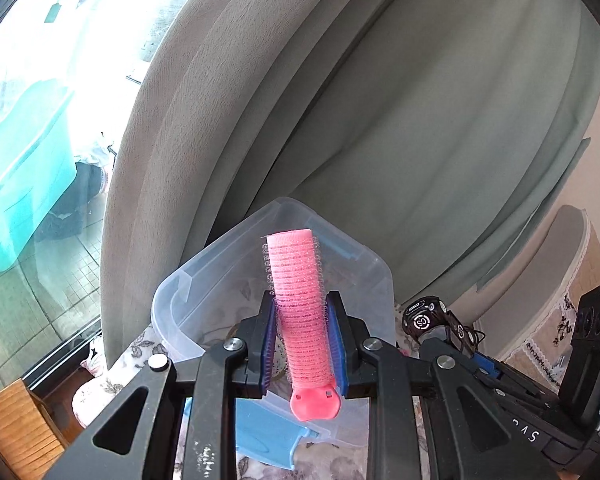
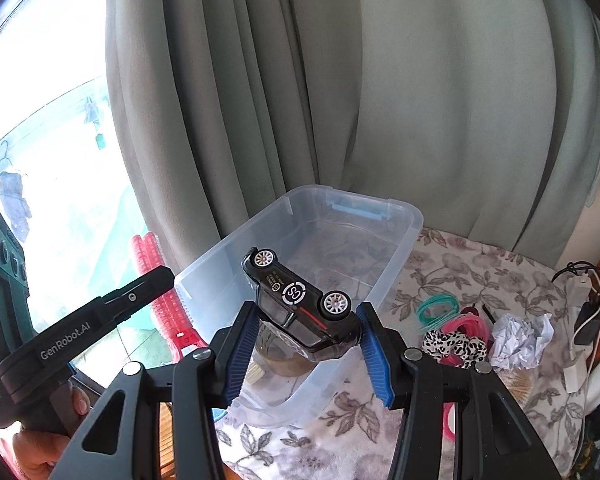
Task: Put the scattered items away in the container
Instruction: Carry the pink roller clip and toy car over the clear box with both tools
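Note:
A clear plastic storage box (image 1: 374, 280) (image 2: 404, 236) stands on a floral cloth in front of grey curtains. My left gripper (image 1: 302, 308) is shut on a pink hair roller (image 1: 296, 292), held upright above the box's near corner. My right gripper (image 2: 304, 312) is shut on a black toy car (image 2: 300, 304), turned wheels-up, above the box's near end. The toy car (image 1: 424, 318) also shows at the right of the left wrist view. The roller (image 2: 168, 304) shows at the left of the right wrist view, beside the left gripper's body.
On the cloth to the right of the box lie green hair ties (image 2: 436, 306), pink hair ties (image 2: 468, 326), a leopard-print scrunchie (image 2: 456, 346) and a crumpled paper ball (image 2: 520, 340). Cables (image 2: 584, 320) lie at the far right. A blue lid (image 1: 272, 436) lies below the left gripper.

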Tool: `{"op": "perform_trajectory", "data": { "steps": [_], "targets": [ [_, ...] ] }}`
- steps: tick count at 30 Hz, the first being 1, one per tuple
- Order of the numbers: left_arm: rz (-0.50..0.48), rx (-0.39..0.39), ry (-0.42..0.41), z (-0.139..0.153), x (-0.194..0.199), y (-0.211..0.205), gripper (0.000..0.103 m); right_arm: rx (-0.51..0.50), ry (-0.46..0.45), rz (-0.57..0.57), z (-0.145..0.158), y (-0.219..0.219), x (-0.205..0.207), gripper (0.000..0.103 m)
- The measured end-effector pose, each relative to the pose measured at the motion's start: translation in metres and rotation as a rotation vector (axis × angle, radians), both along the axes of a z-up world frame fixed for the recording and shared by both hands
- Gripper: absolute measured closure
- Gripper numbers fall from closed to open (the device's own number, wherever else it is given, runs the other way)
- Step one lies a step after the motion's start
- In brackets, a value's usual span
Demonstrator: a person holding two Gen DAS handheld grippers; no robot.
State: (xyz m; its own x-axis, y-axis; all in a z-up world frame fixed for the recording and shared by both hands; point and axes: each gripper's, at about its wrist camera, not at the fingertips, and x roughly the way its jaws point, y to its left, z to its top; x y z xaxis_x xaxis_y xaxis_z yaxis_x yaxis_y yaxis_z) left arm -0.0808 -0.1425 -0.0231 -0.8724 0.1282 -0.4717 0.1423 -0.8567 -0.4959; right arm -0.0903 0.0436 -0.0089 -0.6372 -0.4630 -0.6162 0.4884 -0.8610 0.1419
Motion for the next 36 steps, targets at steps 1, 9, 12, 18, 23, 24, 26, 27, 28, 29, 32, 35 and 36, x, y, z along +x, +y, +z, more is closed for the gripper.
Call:
{"op": "perform_trajectory", "data": {
  "steps": [1,9,12,18,23,24,26,27,28,29,32,35,36],
  "targets": [
    [-0.001,0.002,-0.007,-0.003,-0.002,-0.001,0.078,0.003,-0.006,0.004,-0.003,-0.002,-0.002,0.050],
    [-0.025,0.016,-0.047,-0.022,-0.020,-0.002,0.078,0.012,-0.050,0.023,-0.022,-0.015,-0.022,0.050],
    [-0.033,0.012,-0.052,-0.021,-0.016,0.004,0.078,0.018,-0.063,0.030,-0.029,-0.018,-0.029,0.050],
    [-0.039,0.014,-0.059,-0.025,-0.023,0.006,0.078,0.019,-0.088,0.033,-0.041,-0.021,-0.039,0.050],
    [-0.043,0.014,-0.057,-0.028,-0.028,0.008,0.078,0.017,-0.096,0.033,-0.043,-0.022,-0.041,0.050],
    [-0.042,0.014,-0.054,-0.028,-0.029,0.008,0.078,0.017,-0.095,0.034,-0.044,-0.022,-0.042,0.050],
    [-0.039,0.013,-0.050,-0.029,-0.031,0.008,0.078,0.018,-0.095,0.037,-0.045,-0.023,-0.044,0.050],
    [-0.038,0.013,-0.049,-0.029,-0.032,0.008,0.078,0.017,-0.095,0.039,-0.045,-0.024,-0.044,0.050],
    [-0.038,0.012,-0.050,-0.030,-0.033,0.009,0.078,0.016,-0.095,0.040,-0.044,-0.025,-0.043,0.050],
    [-0.036,0.012,-0.053,-0.031,-0.034,0.009,0.078,0.016,-0.096,0.041,-0.045,-0.026,-0.044,0.050],
    [-0.033,0.014,-0.068,-0.035,-0.036,0.011,0.078,0.016,-0.097,0.044,-0.047,-0.027,-0.047,0.050],
    [-0.034,0.014,-0.075,-0.038,-0.038,0.012,0.077,0.015,-0.098,0.048,-0.047,-0.028,-0.047,0.049],
    [-0.035,0.012,-0.077,-0.038,-0.039,0.013,0.077,0.015,-0.099,0.049,-0.048,-0.028,-0.047,0.049]
  ]
}}
